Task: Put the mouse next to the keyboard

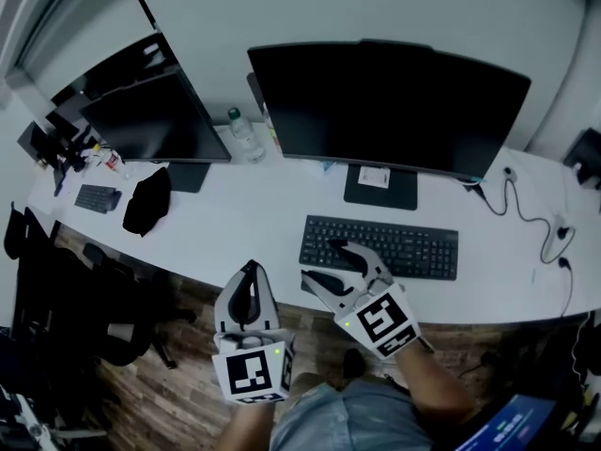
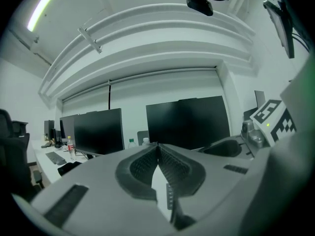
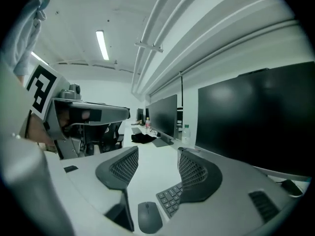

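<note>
A large monitor [image 1: 390, 106] is set at the back of a white desk [image 1: 244, 228]; a second monitor [image 1: 155, 120] is placed to its left; a clear bottle [image 1: 246, 137] is stood between them; a black cloth bundle [image 1: 148, 200] is laid further left; cables [image 1: 531, 216] are trailed to its right.

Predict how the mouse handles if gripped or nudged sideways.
Probably rigid: the mouse looks like a smooth moulded shell, so it should hold its shape when squeezed. Low and lying flat on the desk, it would likely slide, not roll or tip. Its rounded sides may slip from the open right gripper unless gripped squarely.
</note>
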A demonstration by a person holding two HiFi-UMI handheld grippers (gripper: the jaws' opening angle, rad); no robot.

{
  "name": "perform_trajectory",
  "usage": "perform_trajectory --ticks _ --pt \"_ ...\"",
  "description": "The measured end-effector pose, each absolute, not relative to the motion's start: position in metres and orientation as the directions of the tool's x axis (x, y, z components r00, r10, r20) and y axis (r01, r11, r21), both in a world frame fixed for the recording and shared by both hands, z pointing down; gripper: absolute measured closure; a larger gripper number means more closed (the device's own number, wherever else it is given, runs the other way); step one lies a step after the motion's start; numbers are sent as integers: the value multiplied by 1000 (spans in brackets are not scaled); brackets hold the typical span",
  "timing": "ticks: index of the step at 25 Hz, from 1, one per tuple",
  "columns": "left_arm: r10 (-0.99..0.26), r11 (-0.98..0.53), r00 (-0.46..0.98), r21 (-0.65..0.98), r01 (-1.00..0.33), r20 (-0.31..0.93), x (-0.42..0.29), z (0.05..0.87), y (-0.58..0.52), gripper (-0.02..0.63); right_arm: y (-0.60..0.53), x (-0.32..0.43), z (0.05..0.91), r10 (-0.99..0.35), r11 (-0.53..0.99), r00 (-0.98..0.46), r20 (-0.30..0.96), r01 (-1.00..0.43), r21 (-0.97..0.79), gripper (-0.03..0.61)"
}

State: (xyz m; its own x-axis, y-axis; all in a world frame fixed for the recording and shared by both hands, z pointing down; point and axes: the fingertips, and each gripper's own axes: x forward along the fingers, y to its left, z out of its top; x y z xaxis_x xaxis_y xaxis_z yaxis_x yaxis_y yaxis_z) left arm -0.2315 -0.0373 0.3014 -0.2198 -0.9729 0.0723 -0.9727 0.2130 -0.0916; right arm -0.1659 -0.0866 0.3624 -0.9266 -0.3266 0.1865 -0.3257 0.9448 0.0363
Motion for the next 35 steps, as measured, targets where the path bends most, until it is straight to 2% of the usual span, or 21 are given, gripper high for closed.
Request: perform_trajectory --ticks 5,14,25,28,35 --pt "-966 233 -239 -59 -971 103 -250 316 -39 609 -88 -183 379 -275 961 -934 228 -276 26 299" --pt "-958 215 -208 14 -977 199 -276 365 -45 609 -80 -201 447 -182 981 -906 382 -192 13 273" --pt "-933 195 -162 72 -978 321 -299 427 -57 609 -72 -199 551 -120 979 -804 582 -192 -63 259" --pt "-926 192 -152 87 -978 345 -302 442 -60 609 -73 -197 570 -111 981 -780 616 -186 -58 237" --pt "-914 194 -138 112 -975 382 -305 466 -66 609 -73 -196 587 -100 985 -743 662 -166 -38 238"
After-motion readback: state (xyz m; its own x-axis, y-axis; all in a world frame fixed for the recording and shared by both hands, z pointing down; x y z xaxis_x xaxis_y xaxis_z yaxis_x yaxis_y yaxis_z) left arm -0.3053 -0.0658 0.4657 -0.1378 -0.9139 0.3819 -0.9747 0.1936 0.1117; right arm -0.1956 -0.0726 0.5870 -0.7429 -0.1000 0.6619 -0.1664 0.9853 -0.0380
